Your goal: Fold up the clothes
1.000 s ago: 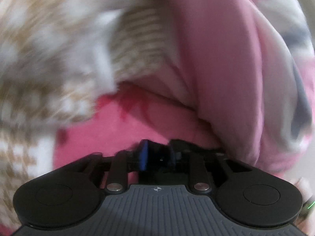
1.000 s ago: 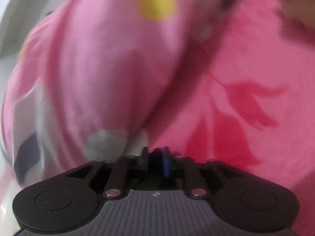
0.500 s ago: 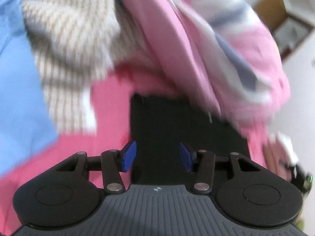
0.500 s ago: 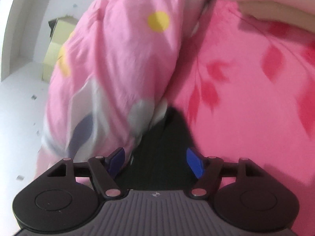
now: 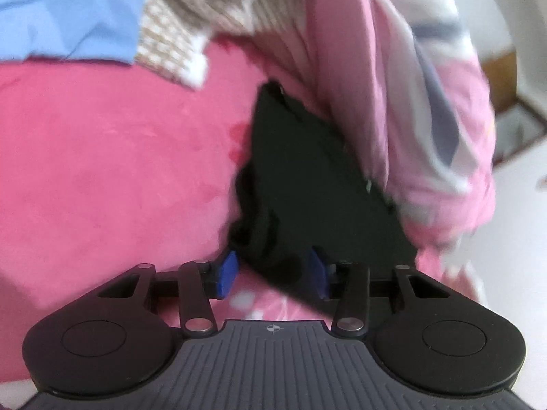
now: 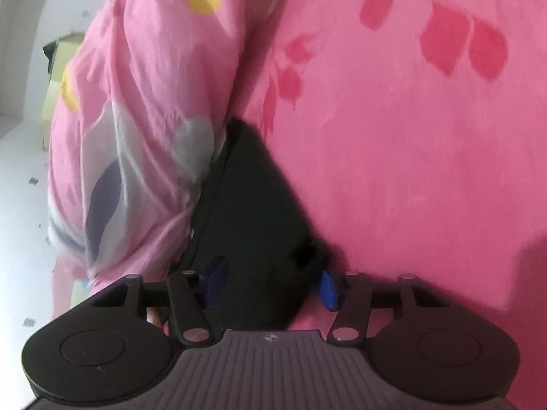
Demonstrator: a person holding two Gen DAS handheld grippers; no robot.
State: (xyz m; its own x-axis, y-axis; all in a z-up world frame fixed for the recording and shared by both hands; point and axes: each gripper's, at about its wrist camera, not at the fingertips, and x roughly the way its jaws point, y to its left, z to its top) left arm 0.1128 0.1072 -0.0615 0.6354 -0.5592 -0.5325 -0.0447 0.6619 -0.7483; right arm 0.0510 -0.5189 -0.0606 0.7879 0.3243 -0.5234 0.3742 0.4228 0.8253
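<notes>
My left hand-held gripper has its blue pads spread apart, nothing pinched. The near end of the black garment sits in the gap between them, bunched up against the left pad; can't tell if the pads touch it, but they are not clamped on it. The black garment lies flat on the pink bedsheet, running away from me toward the upper middle of the left wrist view. Its far and right edges are tucked under the pink floral quilt, which is heaped along the right side. Top left: a blue cloth, and just beside it a beige-and-white houndstooth garment, both on the sheet, well apart from the black piece. Blurry there.

My right hand-held gripper is also spread wide, holding nothing. The black garment fills the gap between the pads, near end closest to me; the right pad sits just past its right edge, over the pink bedsheet with its red leaf print. The pink floral quilt is piled on the left in this view, overlapping the garment's left edge. Beyond the quilt, white floor and a pale box.
</notes>
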